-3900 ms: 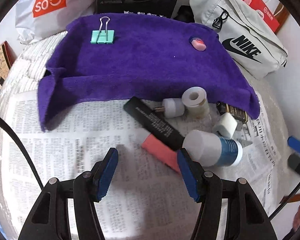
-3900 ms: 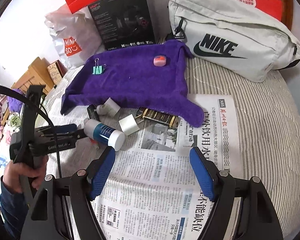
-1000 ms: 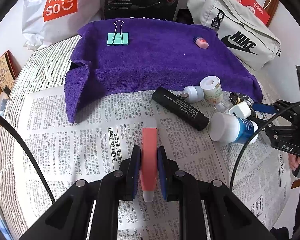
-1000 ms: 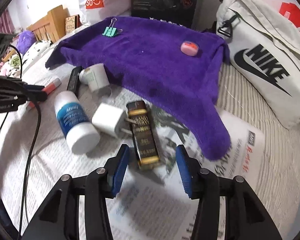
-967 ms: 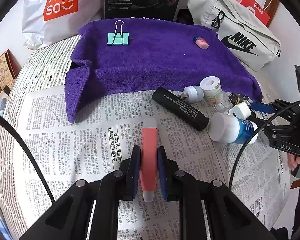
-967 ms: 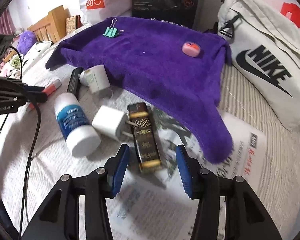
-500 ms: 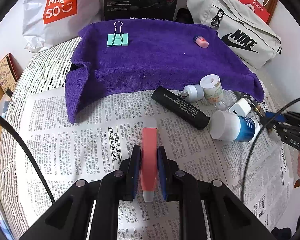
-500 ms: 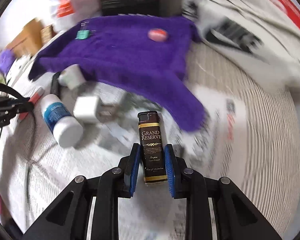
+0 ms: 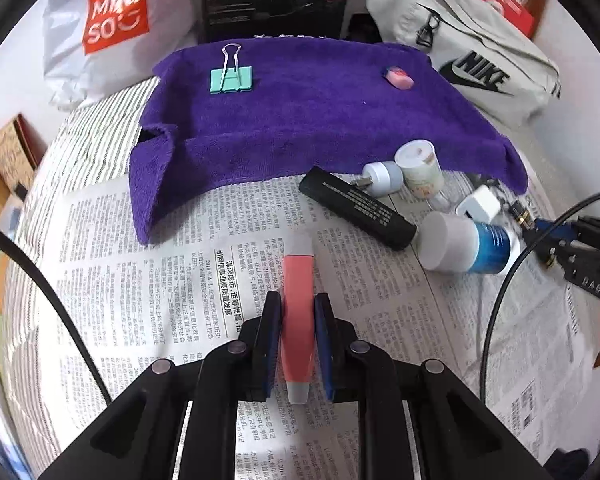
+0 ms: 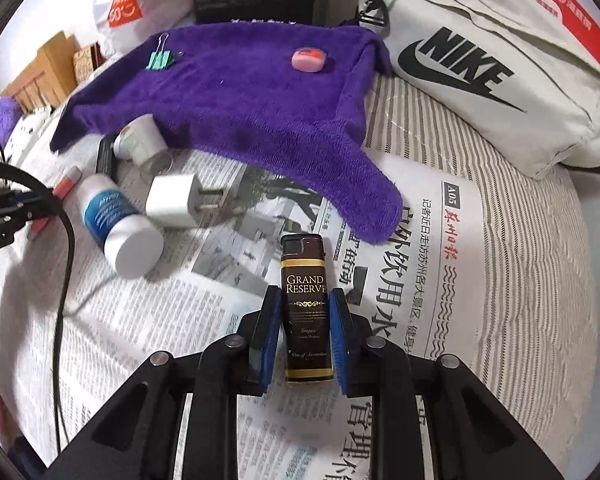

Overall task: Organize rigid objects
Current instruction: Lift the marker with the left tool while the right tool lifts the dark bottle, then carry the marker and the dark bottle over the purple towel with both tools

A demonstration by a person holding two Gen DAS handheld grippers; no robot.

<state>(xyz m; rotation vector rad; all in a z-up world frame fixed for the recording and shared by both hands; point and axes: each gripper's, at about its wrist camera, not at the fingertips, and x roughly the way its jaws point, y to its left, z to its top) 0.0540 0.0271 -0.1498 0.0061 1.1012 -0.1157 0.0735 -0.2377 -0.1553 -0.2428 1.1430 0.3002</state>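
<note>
Two grippers each pinch one thing above the newspaper (image 9: 140,280). The left gripper (image 9: 297,340) has its jaws pressed on a pink tube (image 9: 298,312), in front of the purple towel (image 9: 300,120). The right gripper (image 10: 305,332) has its jaws pressed on a dark lighter (image 10: 305,304), just before the towel's hanging corner. On the towel lie a green binder clip (image 9: 231,79) and a pink eraser (image 9: 398,77).

The lighter (image 10: 305,304) read "GRAND RESERVE"; the grey bag (image 10: 496,68) read "NIKE". The white shopping bag (image 9: 112,32) read "MINISO"; the newspaper (image 10: 452,280) showed "A05".

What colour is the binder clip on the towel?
Mint green with a silver wire handle, clearest in the left wrist view.
</note>
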